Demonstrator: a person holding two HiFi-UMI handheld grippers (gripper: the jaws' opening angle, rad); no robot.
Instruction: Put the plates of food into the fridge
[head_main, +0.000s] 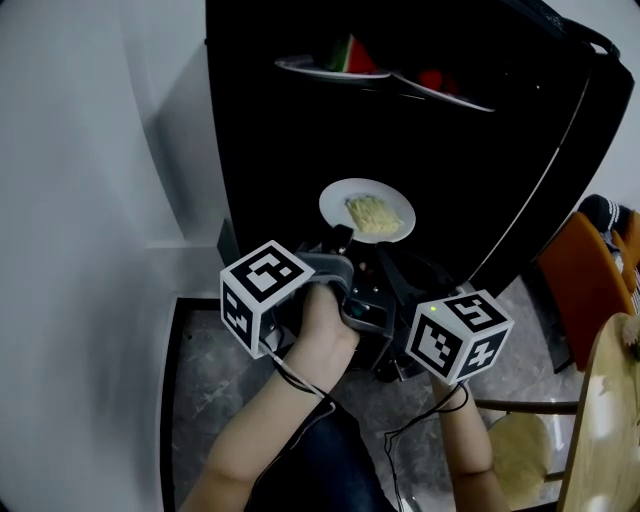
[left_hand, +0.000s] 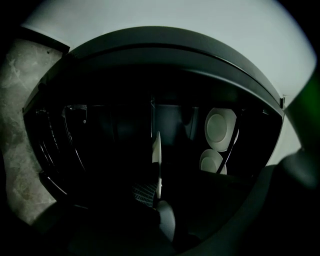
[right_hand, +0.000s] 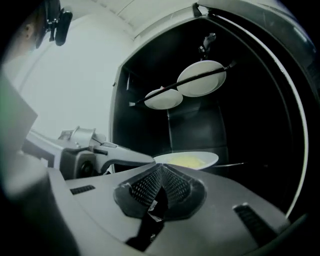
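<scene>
A white plate of yellow noodles (head_main: 367, 210) hangs level inside the dark fridge (head_main: 280, 150), below the upper shelf. My left gripper (head_main: 340, 238) is shut on its near rim; in the left gripper view the plate (left_hand: 156, 150) runs edge-on between the jaws (left_hand: 159, 192). The right gripper view shows the same plate (right_hand: 187, 160) with the left gripper (right_hand: 147, 160) clamped on its edge. My right gripper (right_hand: 161, 172) is shut on nothing, its ribbed pads touching, just right of the left one (head_main: 395, 275). On the upper shelf rest a plate of watermelon (head_main: 335, 62) and a plate of red food (head_main: 440, 85).
The fridge door (head_main: 560, 150) stands open at the right. An orange chair (head_main: 585, 280) and a wooden table edge (head_main: 610, 420) are at the far right. A white wall (head_main: 90, 180) runs along the left, with marble floor (head_main: 200, 380) below.
</scene>
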